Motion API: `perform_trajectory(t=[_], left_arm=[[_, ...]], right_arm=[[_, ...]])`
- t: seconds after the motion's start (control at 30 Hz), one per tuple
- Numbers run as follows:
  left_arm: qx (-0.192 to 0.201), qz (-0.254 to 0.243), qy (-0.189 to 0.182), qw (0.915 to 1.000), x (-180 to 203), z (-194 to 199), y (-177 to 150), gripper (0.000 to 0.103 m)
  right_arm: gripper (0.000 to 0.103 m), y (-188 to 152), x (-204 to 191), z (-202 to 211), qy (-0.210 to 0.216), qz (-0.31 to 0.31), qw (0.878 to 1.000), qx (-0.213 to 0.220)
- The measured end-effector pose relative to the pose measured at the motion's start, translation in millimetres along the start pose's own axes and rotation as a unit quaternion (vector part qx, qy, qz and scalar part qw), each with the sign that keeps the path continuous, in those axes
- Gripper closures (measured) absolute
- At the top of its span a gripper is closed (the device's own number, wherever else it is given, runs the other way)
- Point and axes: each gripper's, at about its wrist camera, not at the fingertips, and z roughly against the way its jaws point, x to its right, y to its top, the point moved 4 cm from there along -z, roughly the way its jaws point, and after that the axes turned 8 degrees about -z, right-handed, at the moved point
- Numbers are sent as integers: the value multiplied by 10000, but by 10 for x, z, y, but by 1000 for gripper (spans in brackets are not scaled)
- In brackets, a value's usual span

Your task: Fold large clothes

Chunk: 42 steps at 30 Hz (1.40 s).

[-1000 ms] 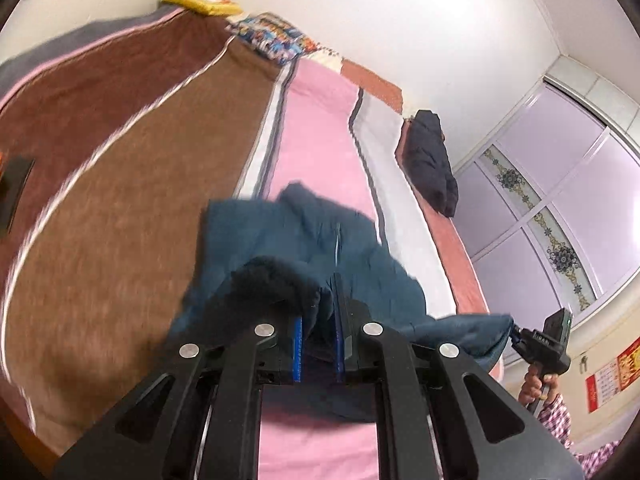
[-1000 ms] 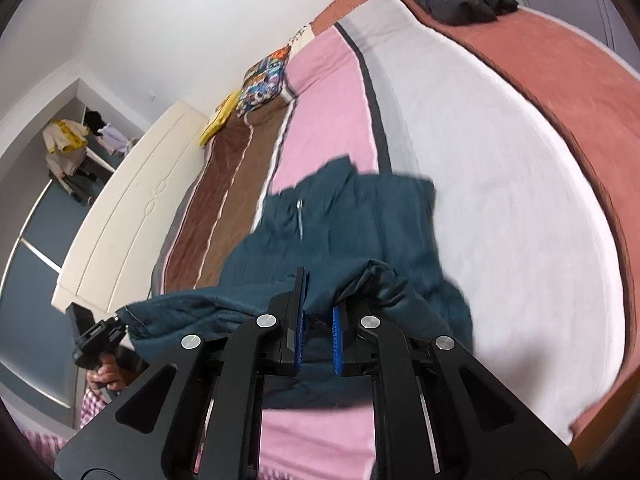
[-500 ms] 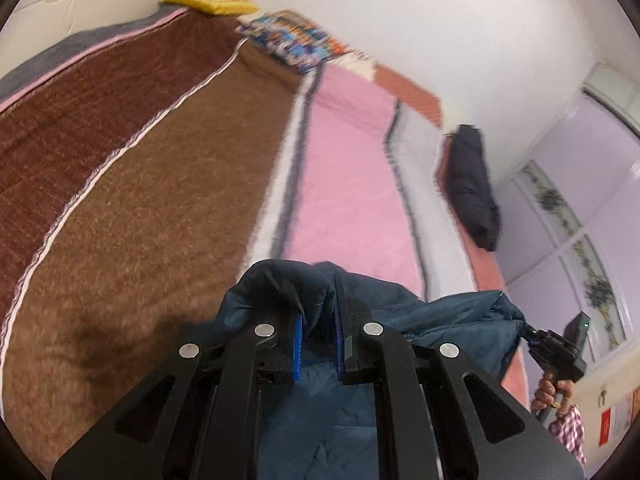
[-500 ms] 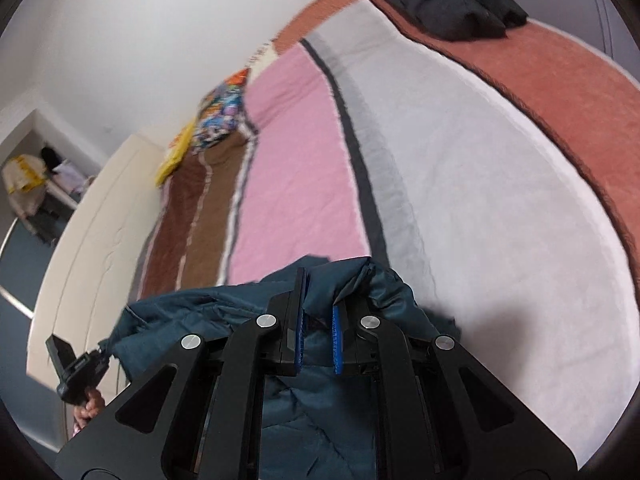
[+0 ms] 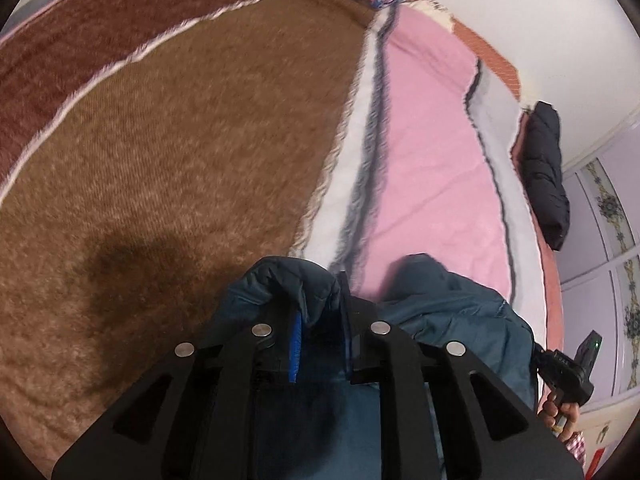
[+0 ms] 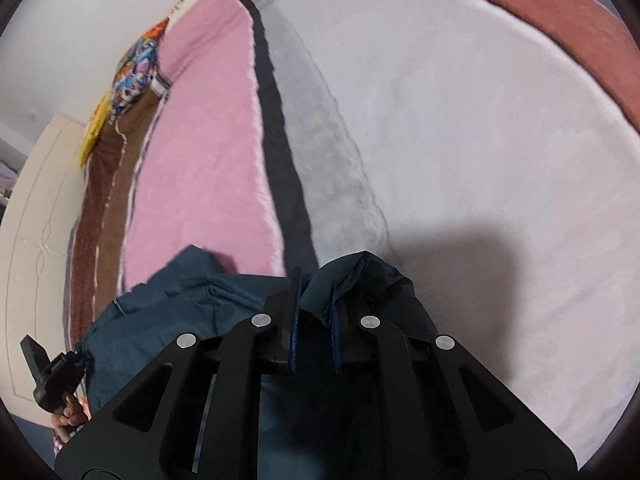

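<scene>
A dark teal jacket [image 5: 460, 312] hangs stretched between my two grippers, low over the striped bed blanket [image 5: 180, 140]. My left gripper [image 5: 320, 320] is shut on one bunched end of the jacket, over the brown stripe. My right gripper [image 6: 314, 320] is shut on the other end [image 6: 352, 280], over the grey-white stripe [image 6: 460, 140]. The left wrist view shows the right gripper [image 5: 568, 368] at the far right; the right wrist view shows the left gripper [image 6: 52, 380] at the far left. The jacket's lower part is hidden beneath the gripper bodies.
A dark navy puffer jacket [image 5: 546, 168] lies at the far side of the bed near the window. Colourful pillows [image 6: 136, 68] and a yellow item [image 6: 94, 136] sit at the head of the bed. A cream headboard [image 6: 36, 220] stands at the left.
Both grippers pulled the jacket back toward the near edge and dropped lower toward the bed. The jacket, earlier spread out ahead, now bunches at the fingers.
</scene>
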Motion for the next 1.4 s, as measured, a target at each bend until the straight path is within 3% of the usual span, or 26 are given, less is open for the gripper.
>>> perform_trajectory(t=[0.17, 0.27, 0.33, 0.4, 0.5, 0.63, 0.77, 0.83, 0.87, 1.0, 1.1, 1.27, 1.4], left_arm=[[70, 515, -295, 9982, -62, 56, 48, 75], [391, 692, -542, 9954, -78, 292, 131, 62], [755, 780, -473, 9930, -116, 476, 186, 43], [966, 920, -437, 9901, -167, 644, 230, 43], [933, 820, -520, 9909, -114, 762, 174, 43], [721, -30, -451, 9964, 220, 733, 37, 44], [202, -468, -201, 9985, 448, 362, -45, 46], [-43, -401, 22, 9992, 416, 142, -60, 49], [-190, -335, 278, 9989, 364, -4, -61, 49], [-453, -106, 683, 9966, 129, -310, -66, 49], [-534, 170, 576, 9968, -2, -424, -79, 48], [-432, 134, 588, 9972, 46, -325, -75, 48], [-114, 421, 86, 9990, 79, 21, -30, 48]], right_arm=[[85, 22, 47, 30, 206, -222, 9995, -121], [76, 109, 67, 203, 659, -483, 9966, -125], [71, 150, 82, 333, 928, -642, 9936, -72], [68, 159, 62, 416, 935, -602, 9938, 14], [55, 154, -38, 571, 799, -286, 9957, 361], [55, 118, -130, 720, 933, -53, 9940, 569], [79, 1, -160, 493, 730, 54, 9972, 174], [86, -43, -110, 351, 564, -9, 9984, 28], [88, -57, -76, 272, 440, -40, 9990, -24], [90, -45, 20, 0, 84, -130, 9996, -222], [91, -21, 80, -118, -58, -117, 9995, -277], [88, -10, 76, -78, -31, -141, 9996, -228], [88, -23, 24, 254, 321, -127, 9994, 53]])
